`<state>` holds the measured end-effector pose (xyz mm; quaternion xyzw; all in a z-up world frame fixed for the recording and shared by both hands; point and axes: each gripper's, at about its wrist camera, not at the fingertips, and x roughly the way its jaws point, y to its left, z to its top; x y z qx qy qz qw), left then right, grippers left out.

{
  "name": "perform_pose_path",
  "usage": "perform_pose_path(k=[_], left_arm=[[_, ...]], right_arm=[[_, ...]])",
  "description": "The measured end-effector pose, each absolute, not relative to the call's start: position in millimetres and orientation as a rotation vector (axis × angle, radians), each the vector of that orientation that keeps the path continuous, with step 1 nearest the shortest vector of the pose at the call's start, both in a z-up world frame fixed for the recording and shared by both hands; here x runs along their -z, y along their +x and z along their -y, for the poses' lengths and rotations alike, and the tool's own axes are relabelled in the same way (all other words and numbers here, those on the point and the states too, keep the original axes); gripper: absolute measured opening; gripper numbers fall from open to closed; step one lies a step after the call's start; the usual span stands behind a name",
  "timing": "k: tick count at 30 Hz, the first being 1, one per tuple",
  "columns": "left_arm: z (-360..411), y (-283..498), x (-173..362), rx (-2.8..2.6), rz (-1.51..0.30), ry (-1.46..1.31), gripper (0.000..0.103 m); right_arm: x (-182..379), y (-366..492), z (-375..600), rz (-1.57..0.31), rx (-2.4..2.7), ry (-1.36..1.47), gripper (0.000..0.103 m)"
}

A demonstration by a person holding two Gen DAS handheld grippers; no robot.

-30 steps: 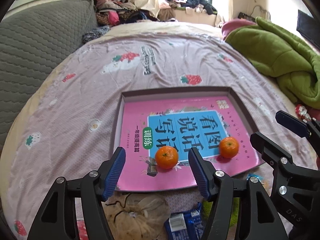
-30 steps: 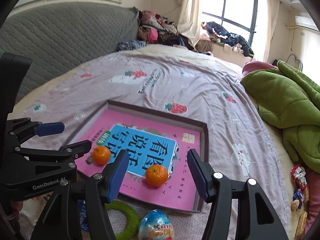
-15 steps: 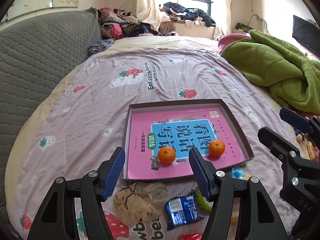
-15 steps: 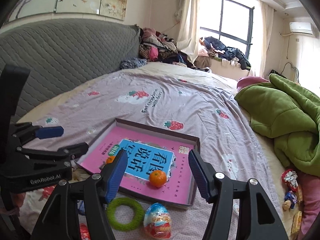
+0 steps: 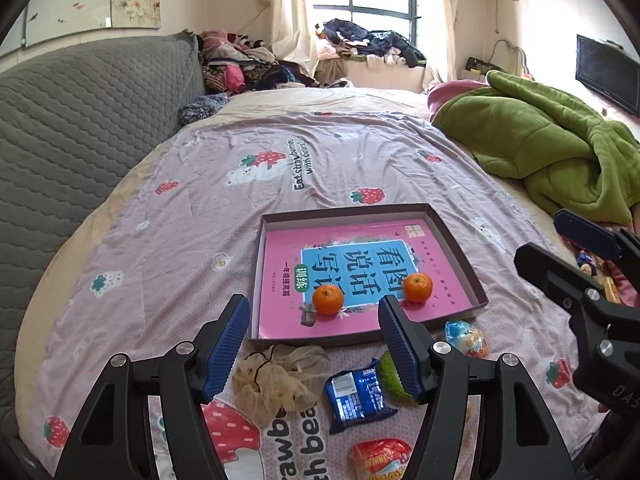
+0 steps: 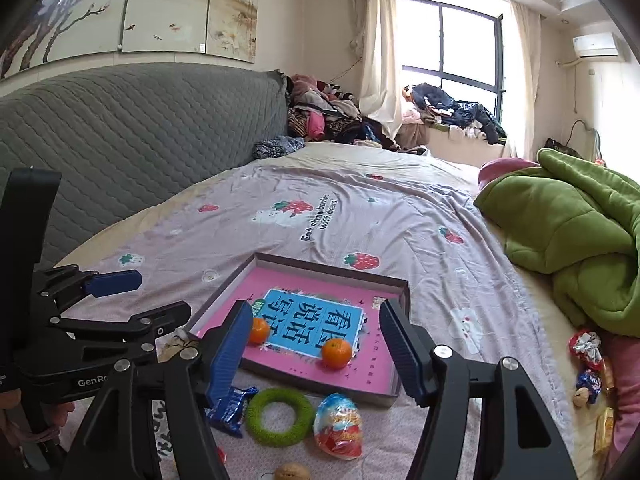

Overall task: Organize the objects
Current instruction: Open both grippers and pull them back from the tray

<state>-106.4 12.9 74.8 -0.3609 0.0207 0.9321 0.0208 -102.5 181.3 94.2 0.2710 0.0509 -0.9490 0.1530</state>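
Both the left tool (image 5: 314, 342) and the right tool (image 6: 316, 348) are held spread and empty above the bed; the right's jaws have just been opening. Two round orange tangerines (image 5: 328, 299) (image 5: 417, 287) lie on a pink book in the shallow brown cardboard tray (image 5: 256, 280). On the soft lilac strawberry-print sheet (image 5: 192, 208) the tray could be tipped and the fruit set rolling. "Eat strawberries with bears!" is printed there; "GenRo" can be read on the left tool.
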Motion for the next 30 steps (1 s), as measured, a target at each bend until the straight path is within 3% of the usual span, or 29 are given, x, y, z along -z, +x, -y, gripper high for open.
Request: perform_pose_path(k=[30], left_arm=[[-9.1, -39.9, -58.0, -2.841, -0.088, -1.129, 0.069]], right_arm=[[-66.6, -52.7, -197.0, -0.082, 2.7, 0.844, 0.066]])
